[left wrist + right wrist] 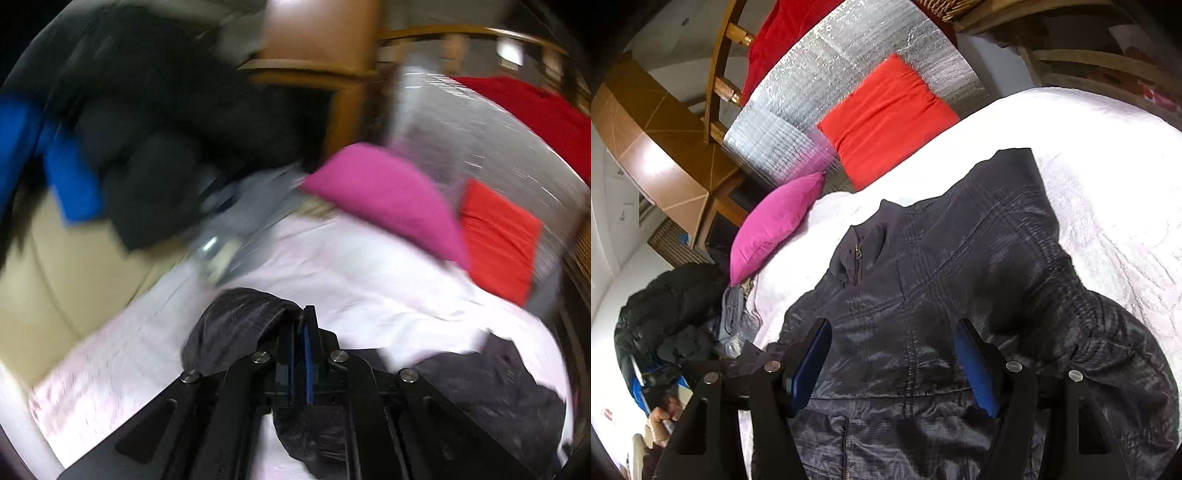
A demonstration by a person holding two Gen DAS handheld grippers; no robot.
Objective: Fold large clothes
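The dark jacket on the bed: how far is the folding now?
Done: the dark jacket lies on the white bedspread. In hand: the left tongs are shut on a fold of it; the right tongs hover open above. Left: no fold looks completed yet.

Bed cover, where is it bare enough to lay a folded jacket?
Bare white bed cover lies right of the dark jacket, below the red cushion. Crowded on the left: pink pillow, piled dark clothes.

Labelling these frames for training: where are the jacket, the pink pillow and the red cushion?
jacket (960, 280): right wrist view, chest panel.
pink pillow (775, 225): right wrist view, middle.
red cushion (886, 114): right wrist view, centre.
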